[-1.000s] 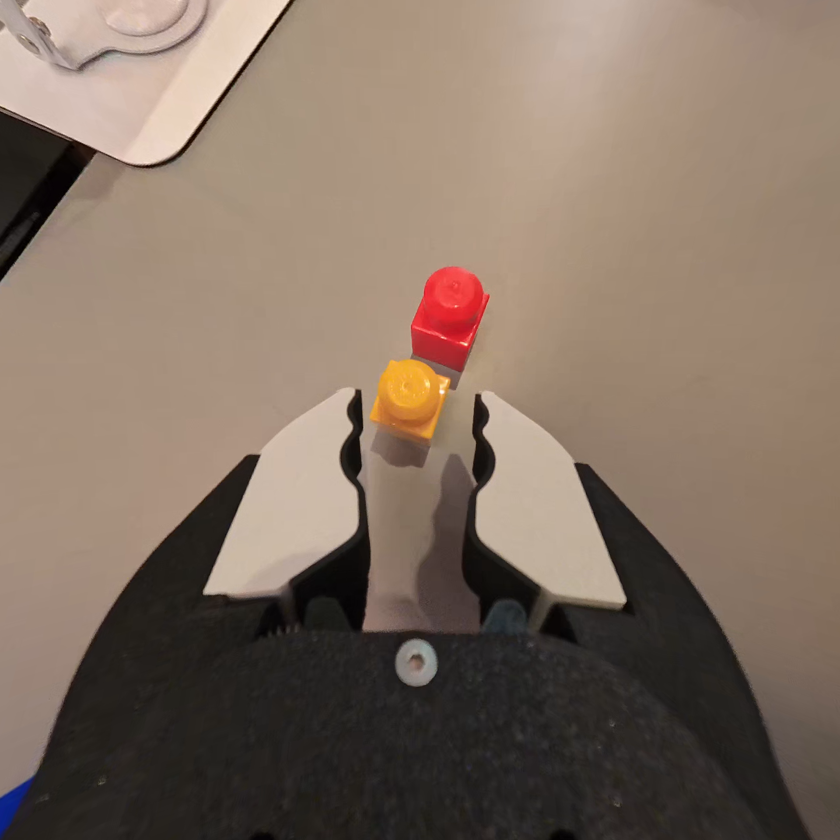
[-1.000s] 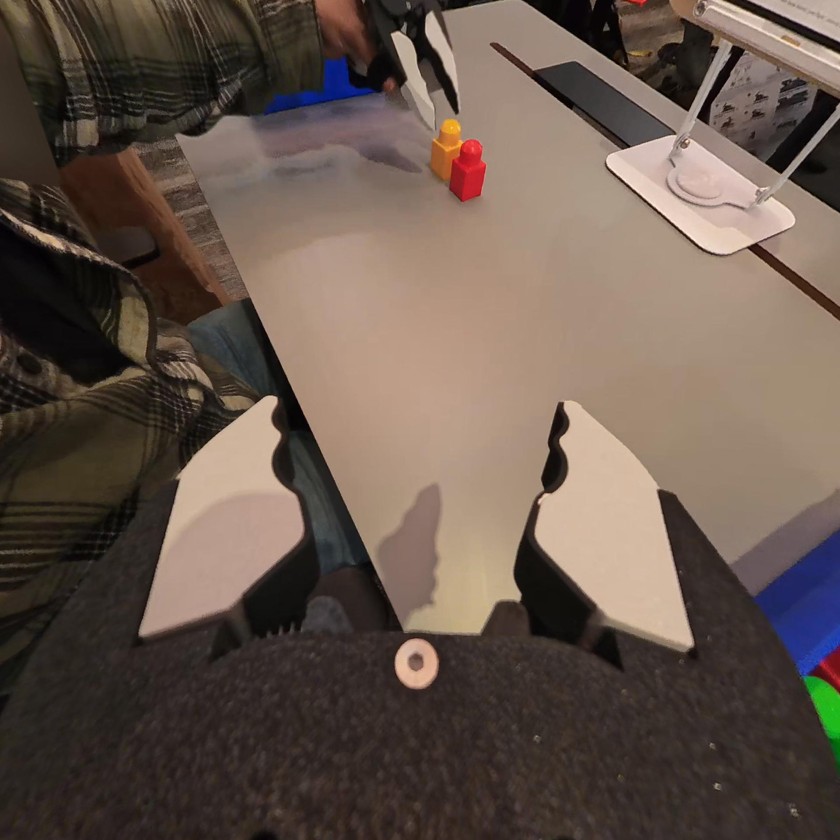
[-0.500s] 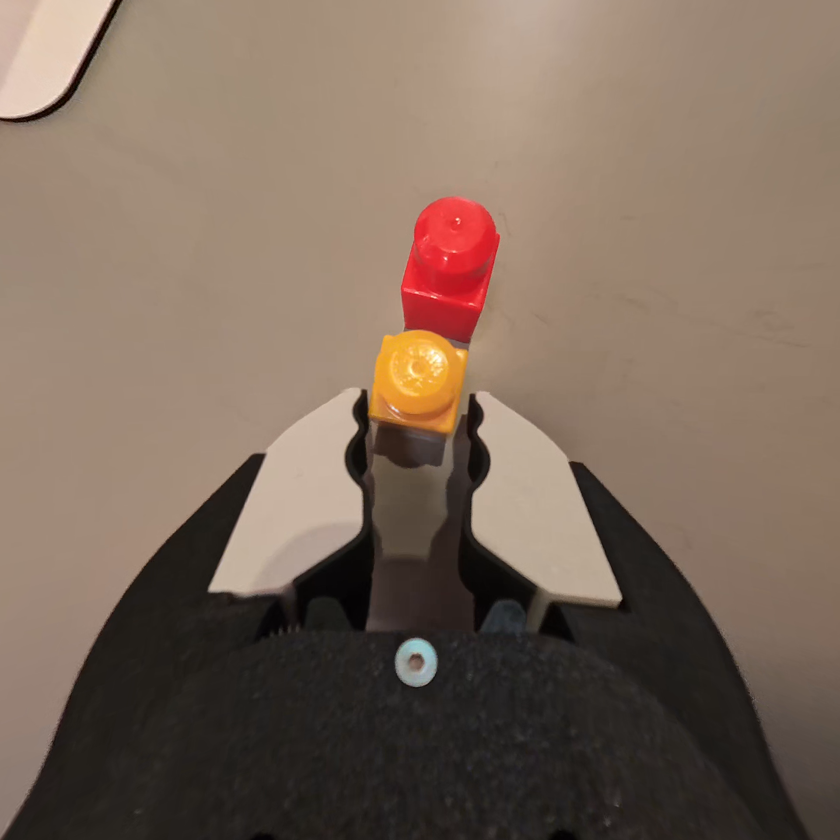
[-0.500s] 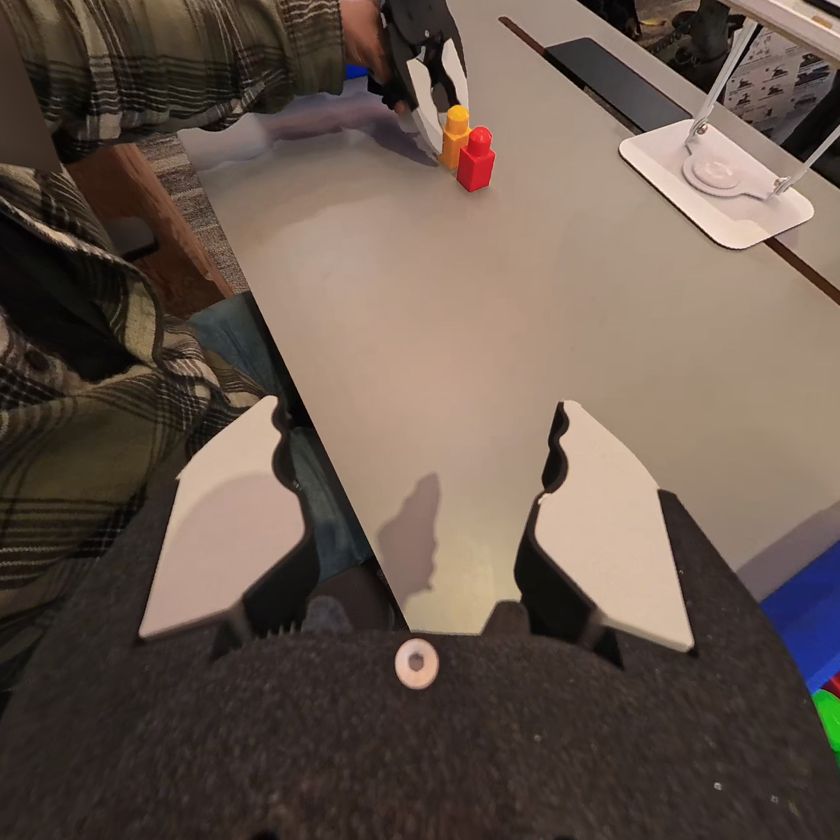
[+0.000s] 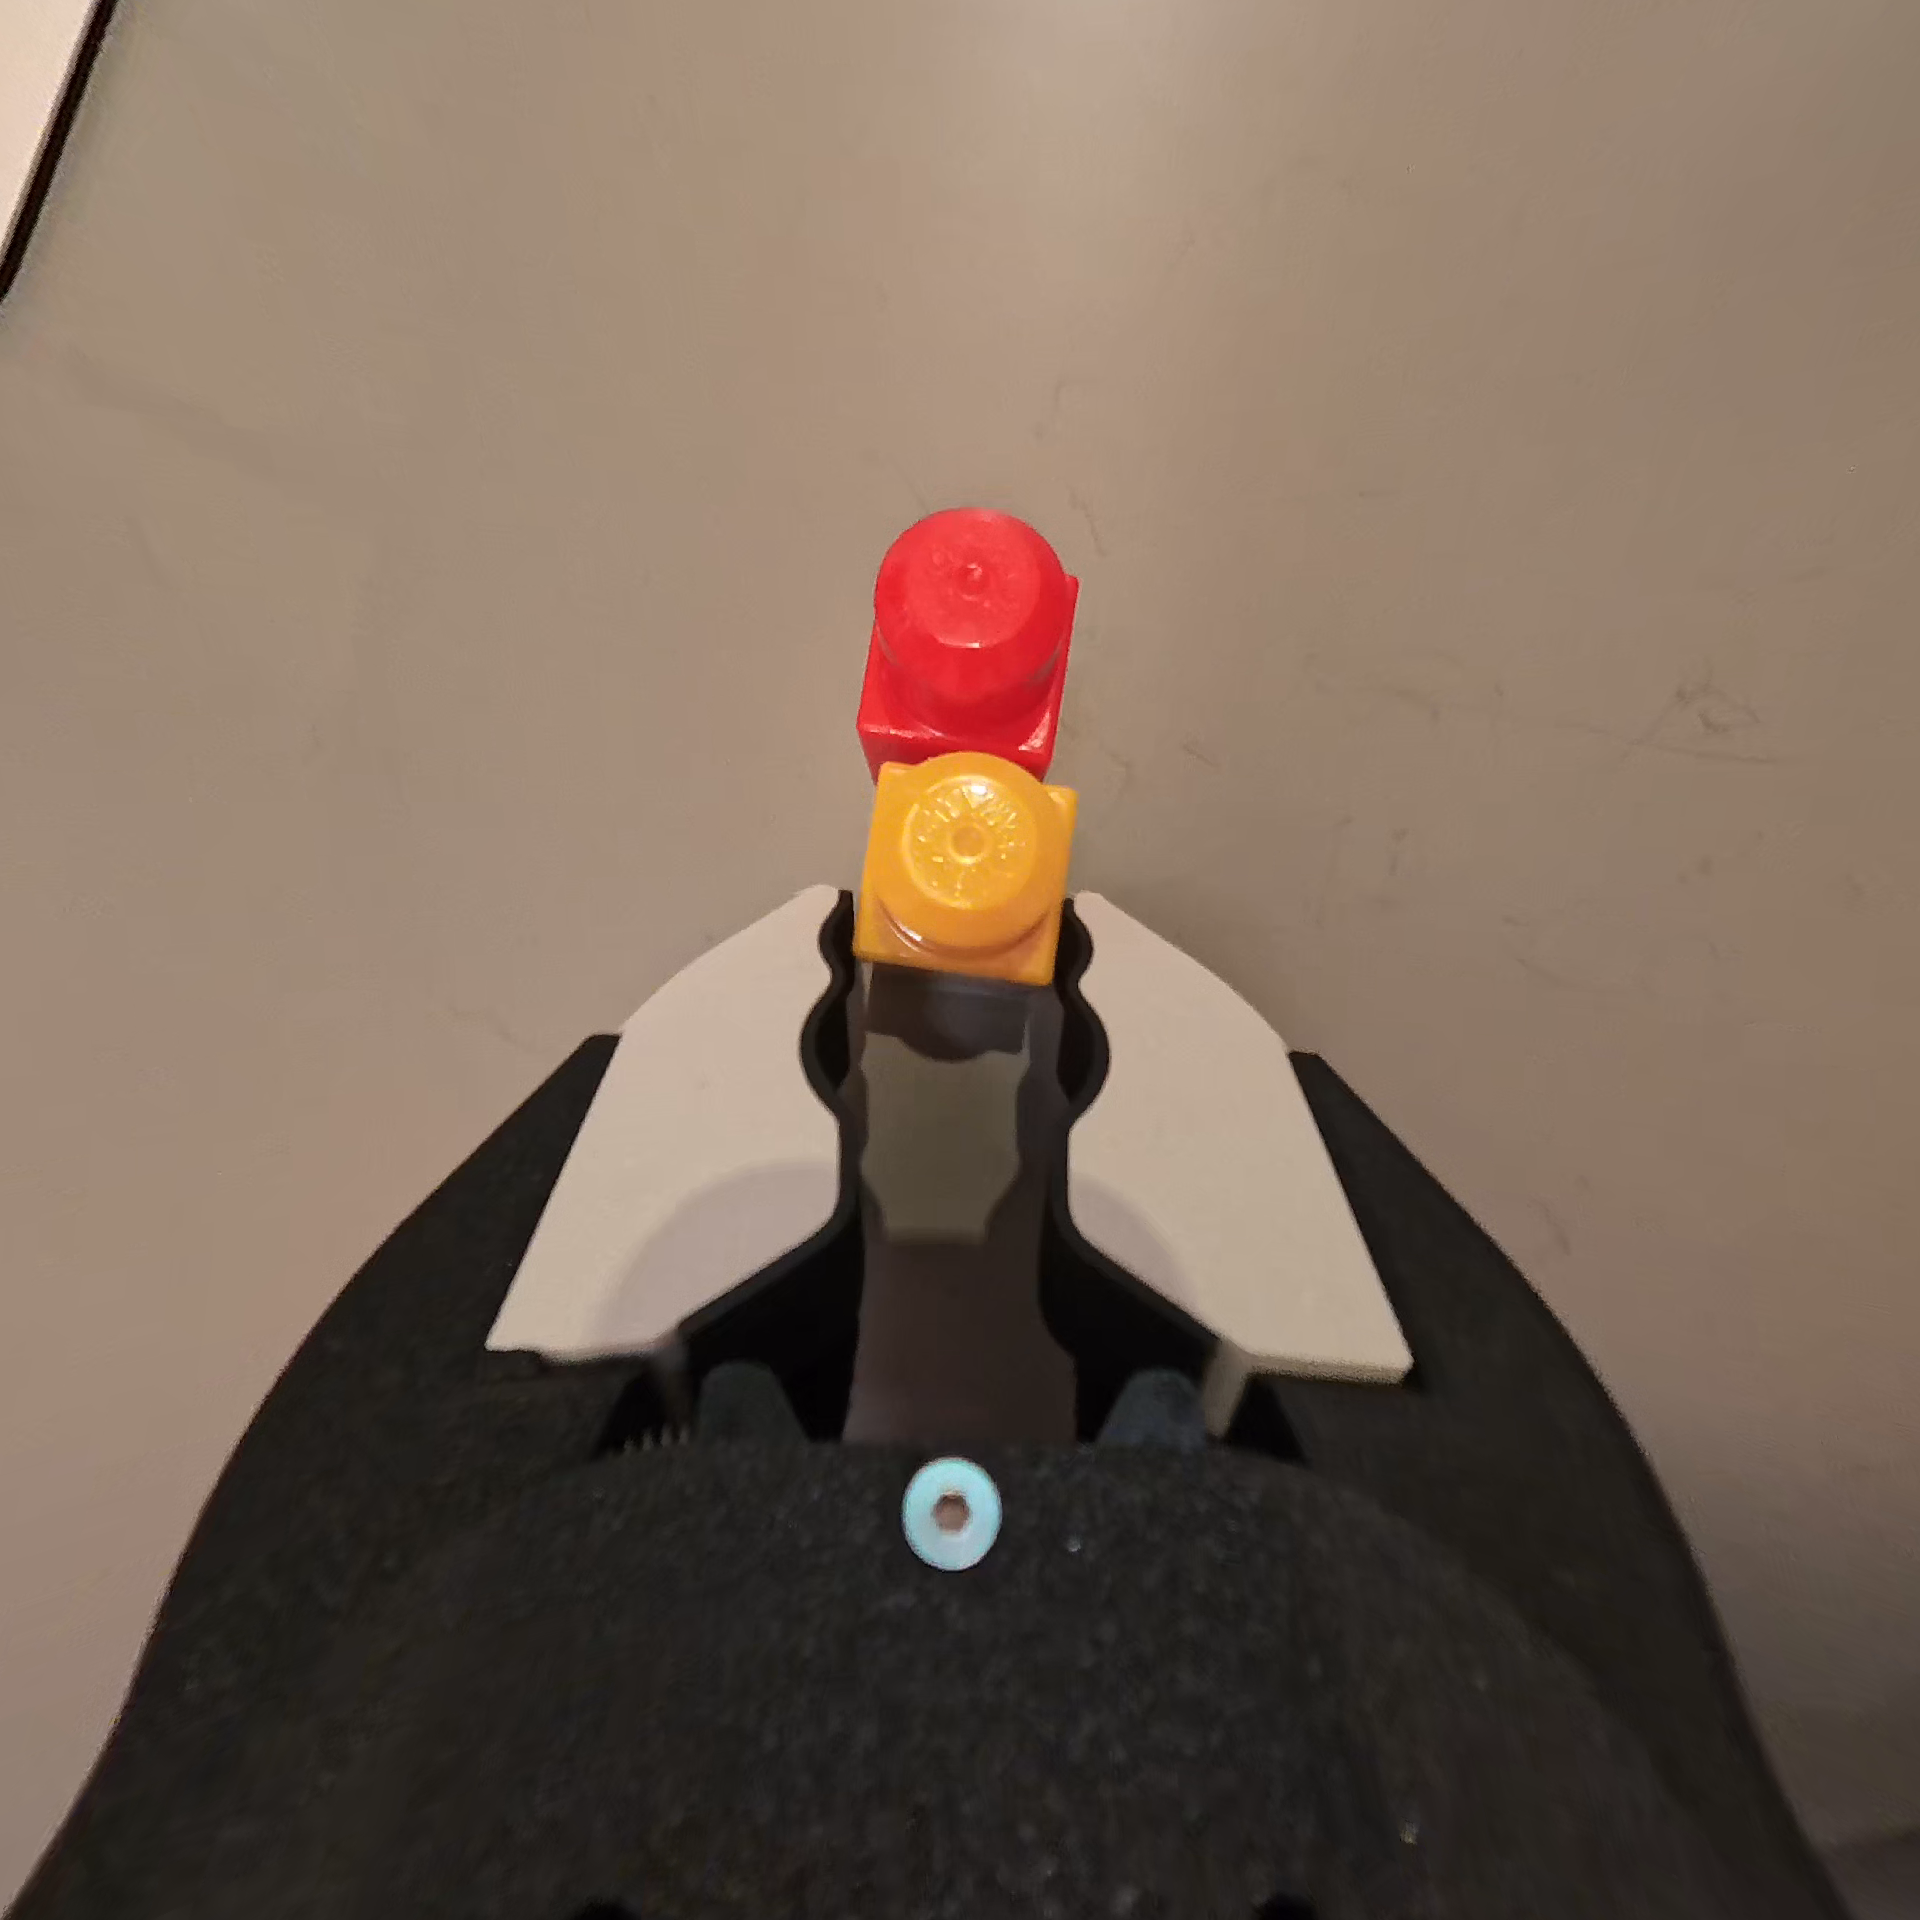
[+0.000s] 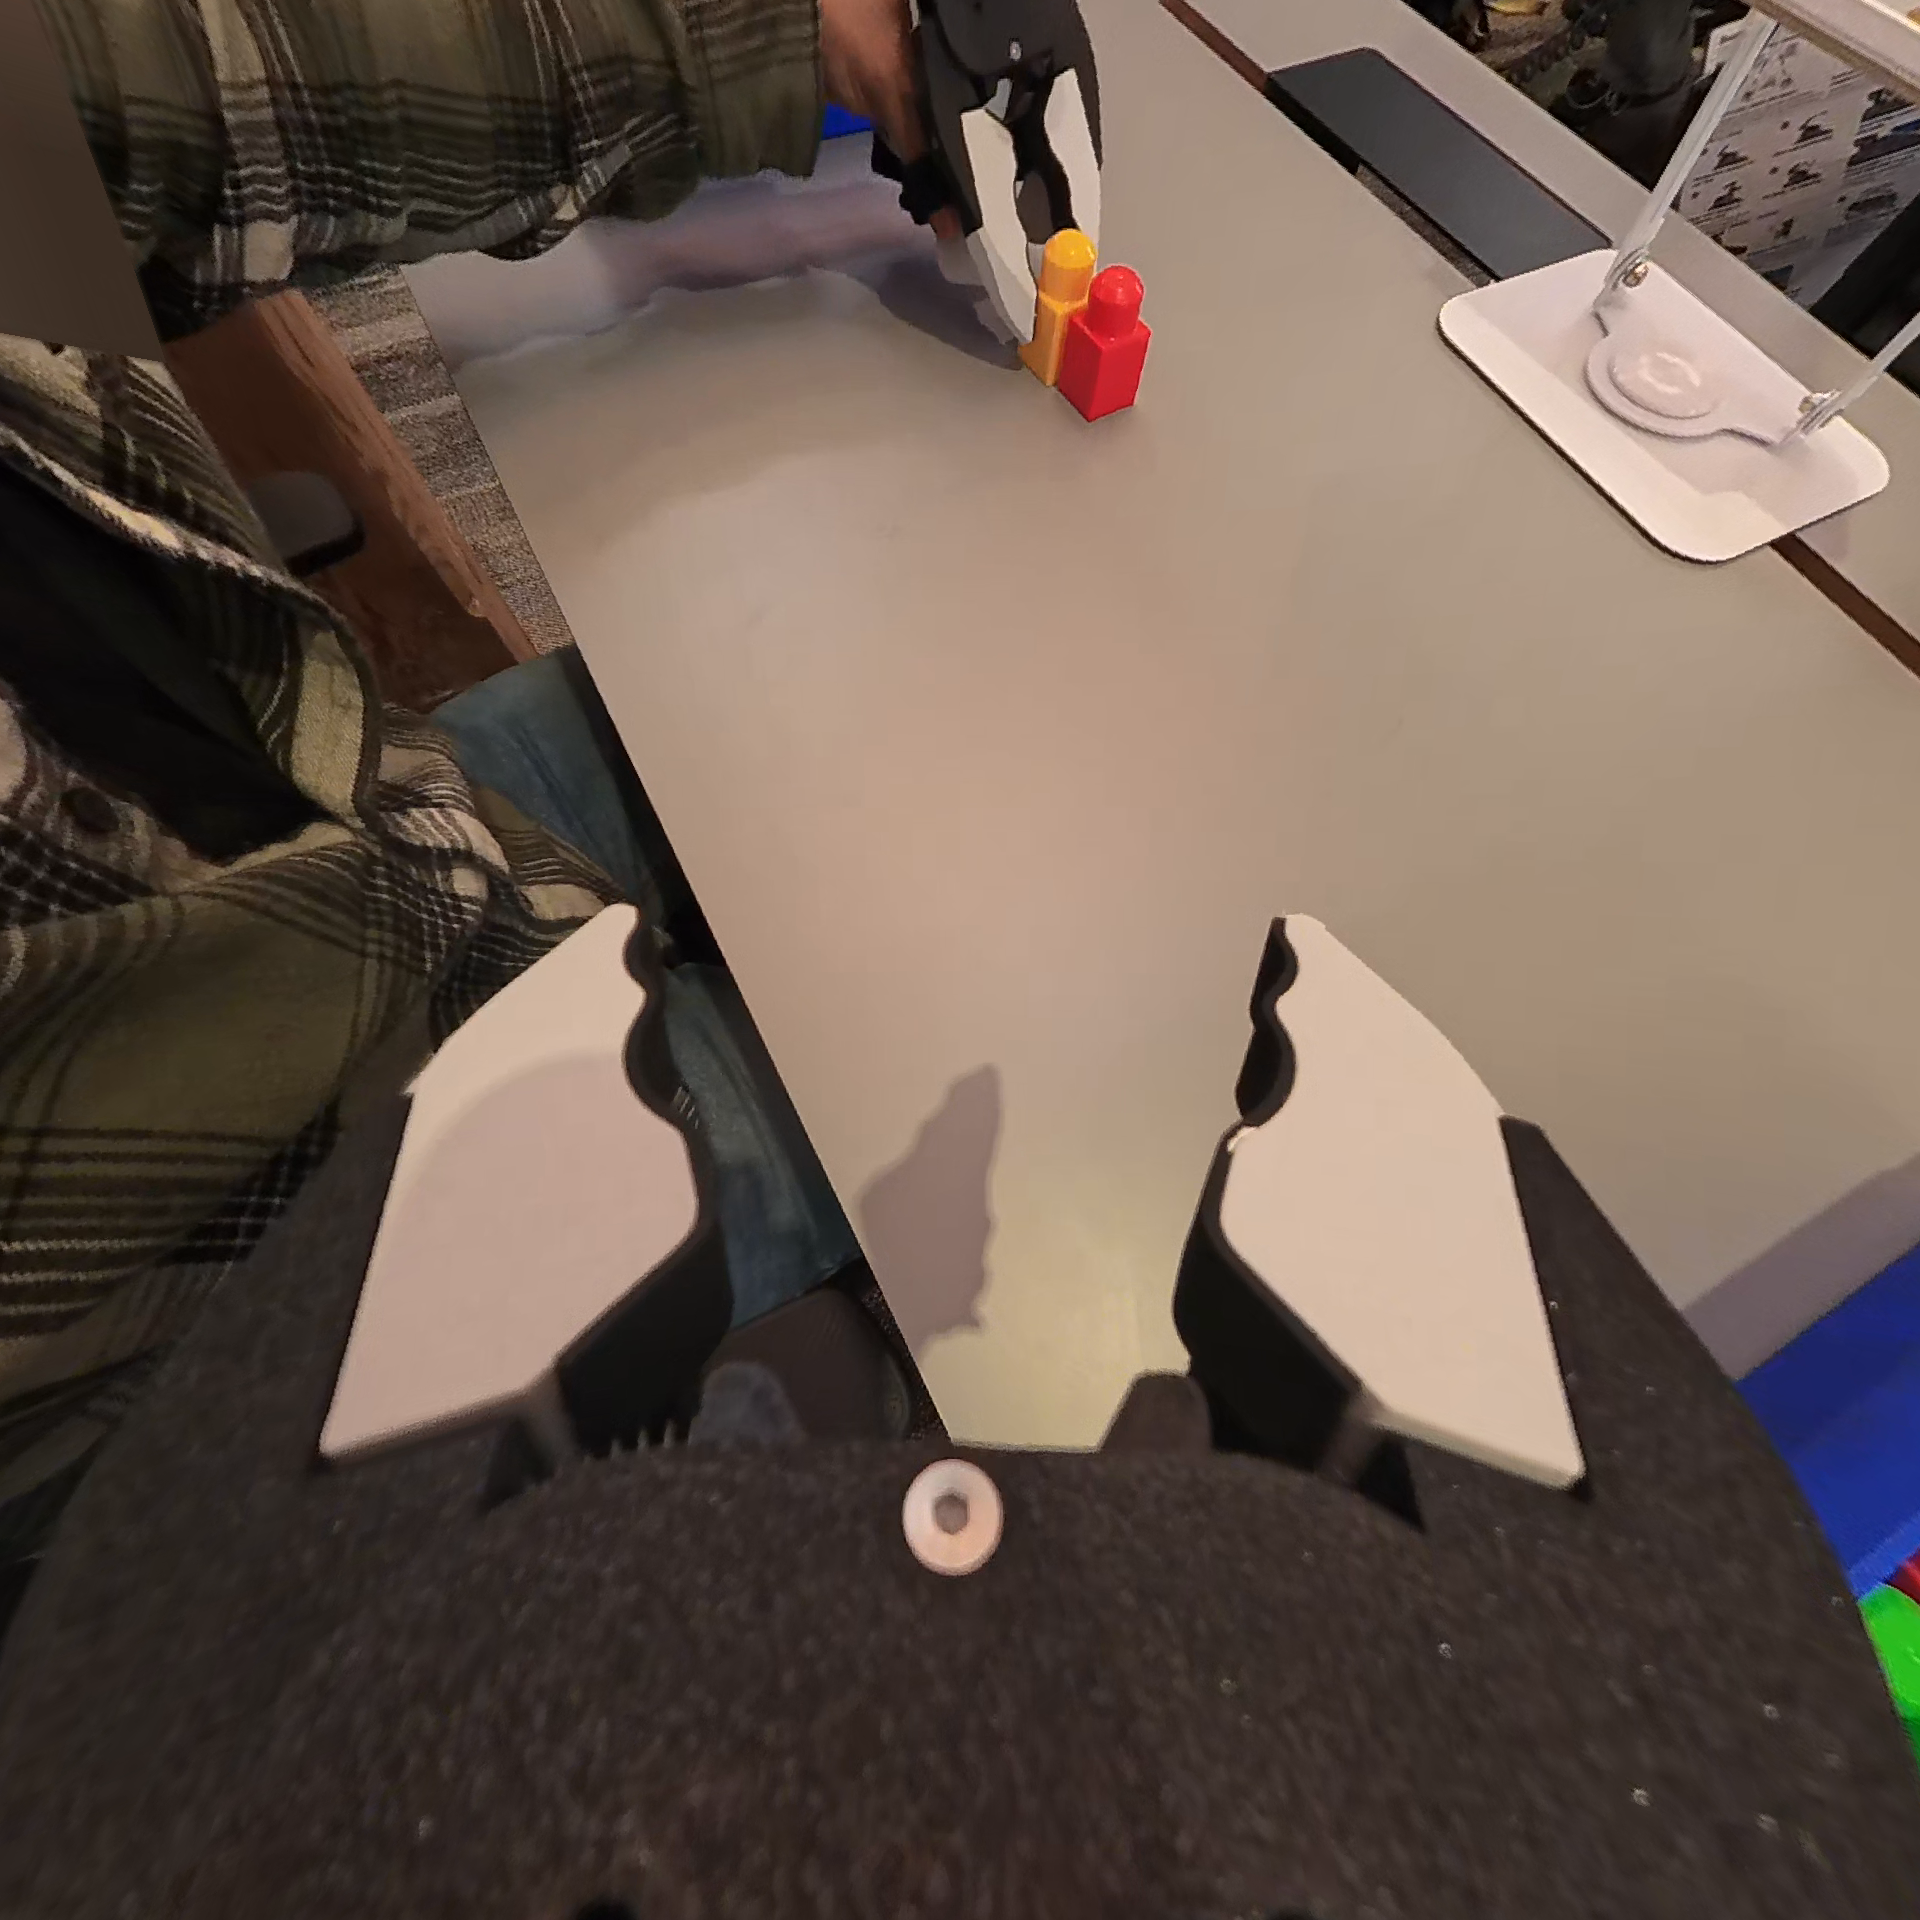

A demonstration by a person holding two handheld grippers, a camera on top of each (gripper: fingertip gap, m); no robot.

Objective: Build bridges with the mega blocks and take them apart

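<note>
On grey tabletop (image 6: 1039,727), left hand-held gripper (image 5: 961,935) pinching glossy orange block (image 5: 964,868), right hand-held gripper (image 6: 961,977) agape, empty.

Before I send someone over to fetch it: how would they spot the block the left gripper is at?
On the grey table, two single-stud blocks stand touching. Take the orange block between the left gripper fingertips, not the red block beyond it.

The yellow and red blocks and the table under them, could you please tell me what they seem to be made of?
The yellow block and red block look like moulded plastic: glossy, uniform colour, rounded studs with highlights. The table looks like matte grey laminate, smooth with soft reflections and faint scuffs; its core cannot be told.
</note>
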